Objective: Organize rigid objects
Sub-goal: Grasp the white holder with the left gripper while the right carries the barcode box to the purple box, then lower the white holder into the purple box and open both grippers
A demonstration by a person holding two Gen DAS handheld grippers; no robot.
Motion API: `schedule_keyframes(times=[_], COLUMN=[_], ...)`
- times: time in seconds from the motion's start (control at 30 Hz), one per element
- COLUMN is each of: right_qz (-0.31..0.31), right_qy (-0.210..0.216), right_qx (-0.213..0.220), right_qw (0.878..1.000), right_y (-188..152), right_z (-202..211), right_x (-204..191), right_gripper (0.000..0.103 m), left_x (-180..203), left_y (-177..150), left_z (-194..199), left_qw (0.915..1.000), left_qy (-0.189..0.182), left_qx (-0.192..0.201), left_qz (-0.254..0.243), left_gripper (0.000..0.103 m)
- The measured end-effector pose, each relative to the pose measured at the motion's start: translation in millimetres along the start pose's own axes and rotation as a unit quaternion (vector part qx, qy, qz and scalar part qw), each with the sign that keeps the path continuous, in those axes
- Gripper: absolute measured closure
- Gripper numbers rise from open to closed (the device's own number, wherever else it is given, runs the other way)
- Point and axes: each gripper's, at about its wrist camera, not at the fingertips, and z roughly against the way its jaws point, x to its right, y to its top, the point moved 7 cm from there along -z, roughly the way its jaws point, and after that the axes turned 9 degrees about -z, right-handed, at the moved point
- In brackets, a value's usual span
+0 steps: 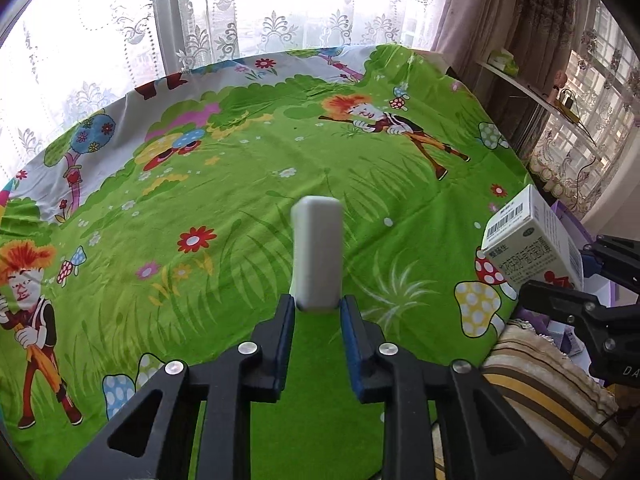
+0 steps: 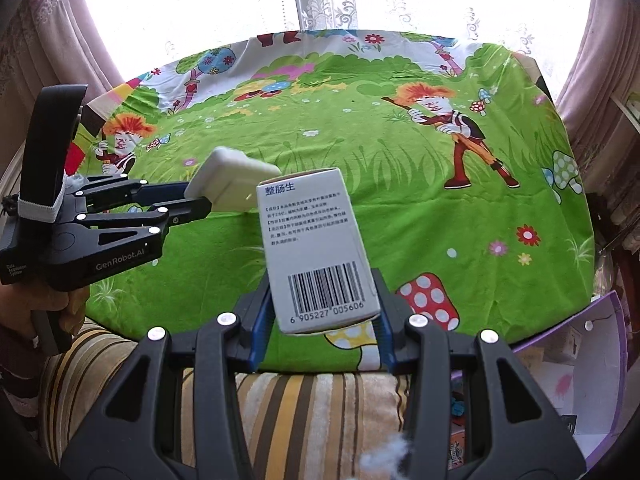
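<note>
My left gripper (image 1: 316, 306) is shut on the near end of a white, rounded rectangular block (image 1: 316, 248), which stands up from the pads above the green cartoon cloth (image 1: 240, 208). The right wrist view shows that same block (image 2: 230, 182) sticking out of the left gripper (image 2: 200, 198) at the left, with a person's hand on the handle. My right gripper (image 2: 320, 320) is shut on the lower end of a white medicine box (image 2: 316, 248) with a barcode and printed text, lifted off the cloth (image 2: 400, 184). This box (image 1: 532, 236) also shows at the right edge of the left wrist view.
The table under the cloth ends at lace curtains (image 1: 240, 20) and a window. A striped cushion (image 2: 312, 408) lies below the near table edge. A purple-sided box (image 2: 592, 360) with small items stands low on the right. A shelf (image 1: 532, 92) runs along the right wall.
</note>
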Motion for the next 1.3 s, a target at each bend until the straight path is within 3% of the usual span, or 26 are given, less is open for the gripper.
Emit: schedule_keyframes(times=[0.17,0.23,0.27,0.3,0.47,0.63,0.73,0.77,0.83,0.93,0.97,1.0,1.1,1.3], right_qz=[-0.02,-0.026,-0.031,-0.037,-0.07,-0.099,-0.121,-0.128,-0.139,-0.146,-0.148,-0.151,-0.163,-0.169], right_qy=[-0.007,-0.012,-0.014,-0.017,-0.036,-0.072,-0.096,-0.102,-0.116,-0.129,-0.13,-0.132,-0.139,-0.148], right_qx=[0.008,0.011,0.012,0.013,0.026,0.037,0.034,0.031,0.024,0.015,0.012,0.01,0.006,0.01], right_qw=[1.0,1.0,0.999,0.999,0.997,0.992,0.987,0.986,0.983,0.981,0.98,0.98,0.977,0.974], right_y=[-14.5,-21.8,-25.2,-28.3,-38.4,-51.0,-63.3,-67.4,-75.8,-88.6,-92.0,-95.4,-103.5,-109.8], right_z=[22.5,31.8,36.5,41.5,73.6,106.7,118.0,119.8,120.9,122.2,122.3,122.2,122.8,126.4], right_x=[25.6,37.4,44.3,52.0,96.8,148.7,181.4,190.7,206.8,222.2,225.6,229.6,240.2,250.4], right_gripper=[0.056,0.056,0.056,0.056,0.056,0.056,0.055,0.055,0.056,0.056,0.056,0.056,0.056,0.056], left_x=[12.2,5.0,0.3,-3.6,-11.3,-38.2,-31.9,-26.0,-28.1,-27.9,-24.8,-19.9,0.9,77.4], left_y=[-3.0,0.1,2.6,6.0,36.6,62.8,68.8,70.7,70.1,66.4,66.3,68.2,71.0,84.5], left_z=[8.3,9.0,7.5,5.8,-26.3,-67.7,-87.5,-94.3,-112.0,-129.8,-131.6,-129.6,-123.2,-78.9], left_qw=[0.9999,0.9998,0.9996,0.9992,0.9993,0.9992,0.9986,0.999,0.9974,0.9951,0.9949,0.9956,0.9958,0.9978], left_qy=[0.002,0.01,0.02,0.028,0.034,-0.006,-0.018,-0.014,0.038,0.037,0.038,0.03,0.016,-0.05], left_qx=[0.01,0.014,0.014,0.02,0.016,-0.009,-0.026,-0.03,-0.059,-0.086,-0.089,-0.085,-0.088,-0.043], left_qz=[-0.005,0.006,0.016,0.021,-0.001,0.038,0.043,0.029,0.016,0.031,0.029,0.026,0.015,0.006], left_gripper=[0.077,0.058,0.032,0.02,0.019,0.019,0.019,0.019,0.019,0.022,0.034,0.039,0.039,0.039])
